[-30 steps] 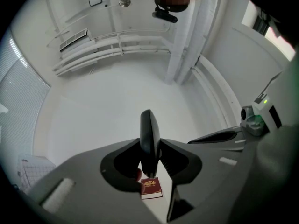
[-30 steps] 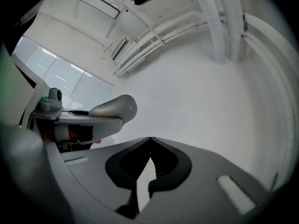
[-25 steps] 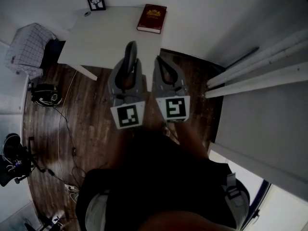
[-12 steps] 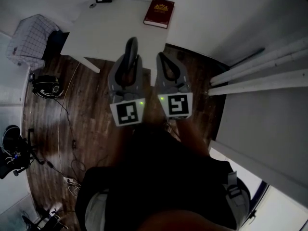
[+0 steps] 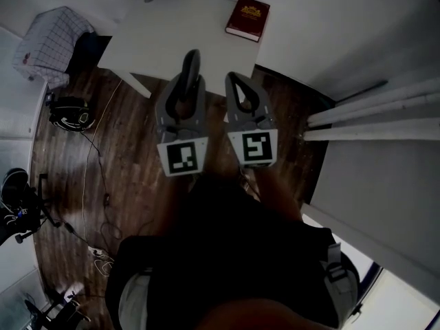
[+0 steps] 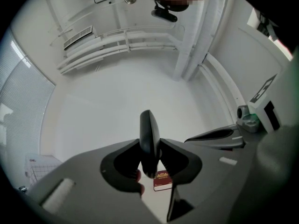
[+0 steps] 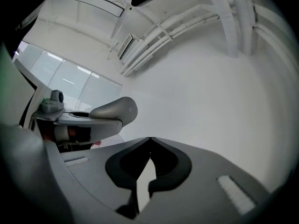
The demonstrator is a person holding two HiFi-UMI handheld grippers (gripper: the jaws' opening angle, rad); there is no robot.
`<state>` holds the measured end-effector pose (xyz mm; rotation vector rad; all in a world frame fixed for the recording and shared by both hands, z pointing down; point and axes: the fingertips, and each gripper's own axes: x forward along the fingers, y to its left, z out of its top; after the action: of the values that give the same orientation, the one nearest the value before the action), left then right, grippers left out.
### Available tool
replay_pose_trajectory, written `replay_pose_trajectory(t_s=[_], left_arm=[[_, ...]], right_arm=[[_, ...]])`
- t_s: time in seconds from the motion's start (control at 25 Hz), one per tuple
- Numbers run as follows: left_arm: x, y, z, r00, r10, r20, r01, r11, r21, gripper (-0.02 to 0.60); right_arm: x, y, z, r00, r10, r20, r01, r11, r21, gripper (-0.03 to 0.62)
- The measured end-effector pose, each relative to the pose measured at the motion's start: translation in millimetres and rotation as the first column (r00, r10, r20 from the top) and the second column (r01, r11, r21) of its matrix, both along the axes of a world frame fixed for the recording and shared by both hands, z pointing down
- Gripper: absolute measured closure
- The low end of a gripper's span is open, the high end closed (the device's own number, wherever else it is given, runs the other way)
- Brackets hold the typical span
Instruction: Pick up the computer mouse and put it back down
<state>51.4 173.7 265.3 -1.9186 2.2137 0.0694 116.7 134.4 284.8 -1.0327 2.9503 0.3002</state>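
Left gripper (image 5: 187,88) jaws partly open, clamped on computer mouse (image 6: 149,136) held edge-up, near white tabletop (image 5: 179,36) with red book (image 5: 248,18). Right gripper (image 7: 149,140) jaws fully together, empty.

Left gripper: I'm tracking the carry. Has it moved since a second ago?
Yes. In the head view the left gripper, shut on the mouse, has shifted left, away from the red book on the table.
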Motion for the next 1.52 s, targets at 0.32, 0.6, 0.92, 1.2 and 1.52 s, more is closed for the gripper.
replay_pose_trajectory(t_s=[0.32, 0.6, 0.92, 1.2, 1.52], left_arm=[[-62, 8, 6, 0.999, 0.028, -0.038, -0.029, 1.000, -0.012, 0.462], [-96, 0, 17, 0.999, 0.020, -0.044, -0.022, 0.999, -0.029, 0.462], [-140, -35, 32, 0.998, -0.003, -0.061, 0.000, 0.999, -0.050, 0.461], [-176, -115, 37, 0.999, 0.006, -0.034, -0.008, 0.997, -0.079, 0.462], [-199, -208, 63, 0.996, 0.015, -0.092, -0.031, 0.984, -0.173, 0.460]], right_arm=[[-60, 11, 1, 1.000, -0.010, -0.016, 0.011, 1.000, 0.019, 0.580], [-98, 3, 7, 0.999, -0.023, -0.032, 0.024, 1.000, 0.019, 0.580], [-141, -35, 14, 0.999, -0.035, -0.009, 0.035, 0.999, -0.010, 0.580], [-178, -114, 17, 0.999, -0.031, 0.017, 0.031, 0.999, -0.032, 0.580], [-199, -204, 39, 1.000, -0.022, 0.009, 0.023, 0.996, -0.082, 0.580]])
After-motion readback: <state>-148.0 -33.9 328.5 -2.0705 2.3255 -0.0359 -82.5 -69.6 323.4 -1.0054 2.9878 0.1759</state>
